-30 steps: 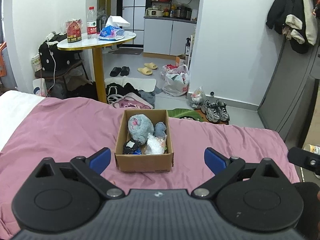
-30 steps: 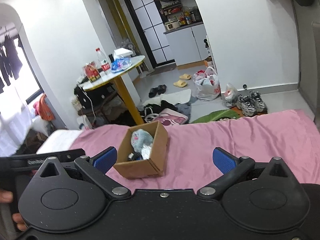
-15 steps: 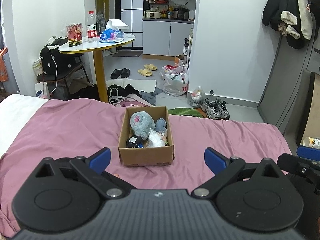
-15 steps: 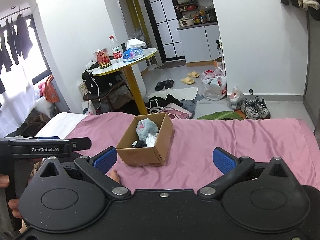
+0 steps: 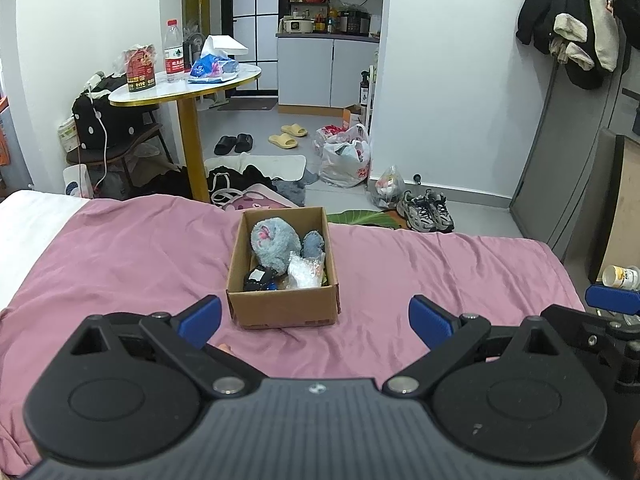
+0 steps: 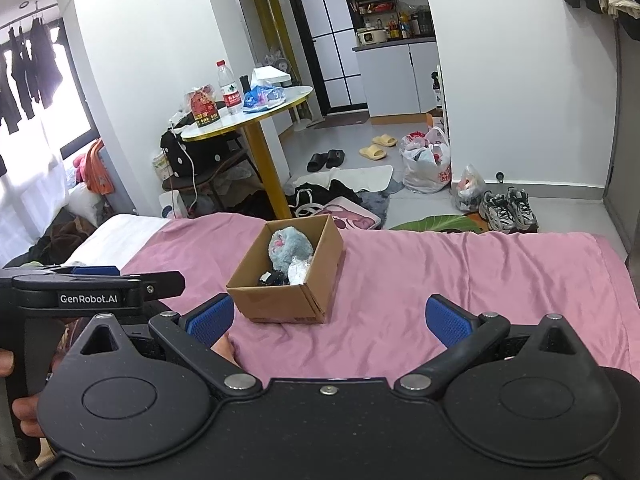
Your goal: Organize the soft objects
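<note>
A brown cardboard box (image 5: 280, 306) stands on the pink bedspread (image 5: 120, 248). Inside it lie a grey-blue plush toy (image 5: 274, 246), a small blue soft toy (image 5: 313, 243), a clear plastic bag (image 5: 304, 274) and a black item (image 5: 258, 278). My left gripper (image 5: 315, 318) is open and empty, just in front of the box. My right gripper (image 6: 329, 318) is open and empty, in front of and to the right of the box (image 6: 280, 304). The plush toy also shows in the right wrist view (image 6: 289, 246). The left gripper's body (image 6: 88, 292) shows at the left of the right wrist view.
Beyond the bed's far edge stands a round white table (image 5: 184, 88) on a yellow leg, holding a bottle and bags. Clothes, slippers, plastic bags and sneakers (image 5: 426, 210) lie on the floor. A white sheet (image 5: 28, 220) covers the bed's left part.
Both grippers have drawn back and risen a little from the box. The right wrist view has levelled out. Both stay open and empty.
</note>
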The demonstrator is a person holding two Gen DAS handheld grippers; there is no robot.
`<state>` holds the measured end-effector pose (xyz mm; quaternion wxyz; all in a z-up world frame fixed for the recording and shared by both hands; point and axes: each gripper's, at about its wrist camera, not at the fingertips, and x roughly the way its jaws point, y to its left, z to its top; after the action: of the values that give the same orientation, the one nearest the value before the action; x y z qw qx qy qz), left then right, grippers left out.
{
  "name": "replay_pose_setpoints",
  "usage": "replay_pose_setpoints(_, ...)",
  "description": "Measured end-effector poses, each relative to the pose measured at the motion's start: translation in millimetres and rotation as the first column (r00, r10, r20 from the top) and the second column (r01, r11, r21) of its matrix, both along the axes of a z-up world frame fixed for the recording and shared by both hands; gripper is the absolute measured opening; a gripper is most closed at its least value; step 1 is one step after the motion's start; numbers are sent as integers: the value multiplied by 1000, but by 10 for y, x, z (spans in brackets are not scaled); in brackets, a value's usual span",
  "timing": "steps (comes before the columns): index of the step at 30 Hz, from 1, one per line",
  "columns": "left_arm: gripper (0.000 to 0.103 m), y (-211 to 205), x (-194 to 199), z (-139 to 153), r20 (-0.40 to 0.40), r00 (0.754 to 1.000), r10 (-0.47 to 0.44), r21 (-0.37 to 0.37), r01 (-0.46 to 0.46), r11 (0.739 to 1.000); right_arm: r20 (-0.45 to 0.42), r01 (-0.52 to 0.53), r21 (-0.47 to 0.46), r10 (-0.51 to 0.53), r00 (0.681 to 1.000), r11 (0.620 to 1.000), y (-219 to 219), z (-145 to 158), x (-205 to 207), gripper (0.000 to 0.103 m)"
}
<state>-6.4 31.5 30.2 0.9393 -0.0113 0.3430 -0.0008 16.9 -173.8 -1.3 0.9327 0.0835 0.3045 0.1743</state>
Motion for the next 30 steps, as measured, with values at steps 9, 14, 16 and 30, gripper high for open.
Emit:
replay_pose_setpoints(9, 99, 44, 2, -4, -8, 1000, 18, -6, -18, 1000, -4, 1, -8, -1, 1000, 1000, 26, -6, -3, 103)
replay_pose_setpoints(14, 99, 46, 2, -3, -10, 1000, 18, -6, -18, 1000, -7, 8, -17, -8, 1000, 1000, 37, -18, -4, 103)
replay_pose_setpoints(16, 99, 54, 3, 3, -10, 1000, 18, -7, -18, 1000, -7, 9, -19, -9, 1000, 1000, 26, -26, -6, 103)
replay_pose_setpoints(30, 99, 66, 4, -32, -18, 1000, 24, -11, -25, 1000, -10, 4, -9, -4, 1000, 1000, 9, -21, -1, 103)
